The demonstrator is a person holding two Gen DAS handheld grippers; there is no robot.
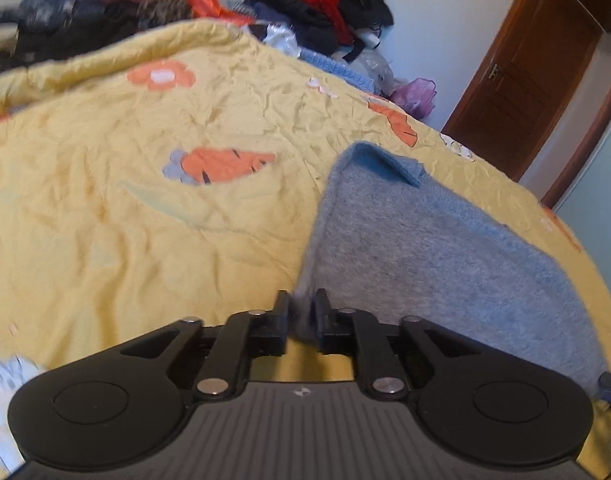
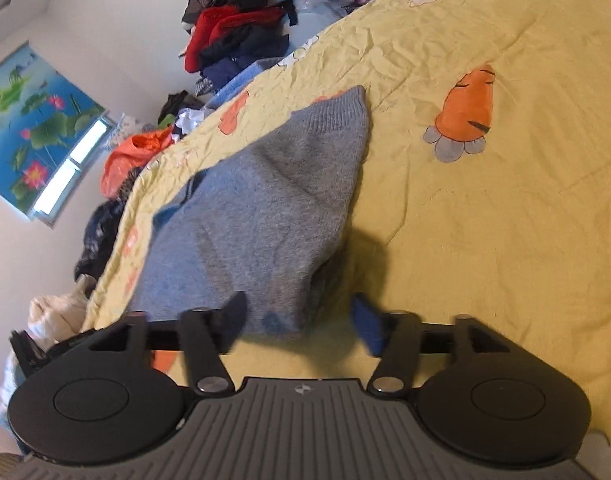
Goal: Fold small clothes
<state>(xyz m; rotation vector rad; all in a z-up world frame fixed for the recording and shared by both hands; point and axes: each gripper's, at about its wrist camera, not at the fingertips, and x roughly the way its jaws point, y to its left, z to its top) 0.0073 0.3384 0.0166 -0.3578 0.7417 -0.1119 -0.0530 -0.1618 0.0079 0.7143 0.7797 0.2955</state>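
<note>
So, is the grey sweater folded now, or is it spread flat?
Partly folded. The grey sweater is doubled over, with a corner flipped back on top. The left gripper pinches its near edge.

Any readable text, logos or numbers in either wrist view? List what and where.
No readable words or numbers in either view.
Small white emblem on the left gripper body: a symbol, no letters.
The same emblem on the right gripper body: no letters.
Faint marking on the black device at the left edge of the right wrist view: too blurred to read.
Grey knit sweater, yellow quilt: prints only, no text.
</note>
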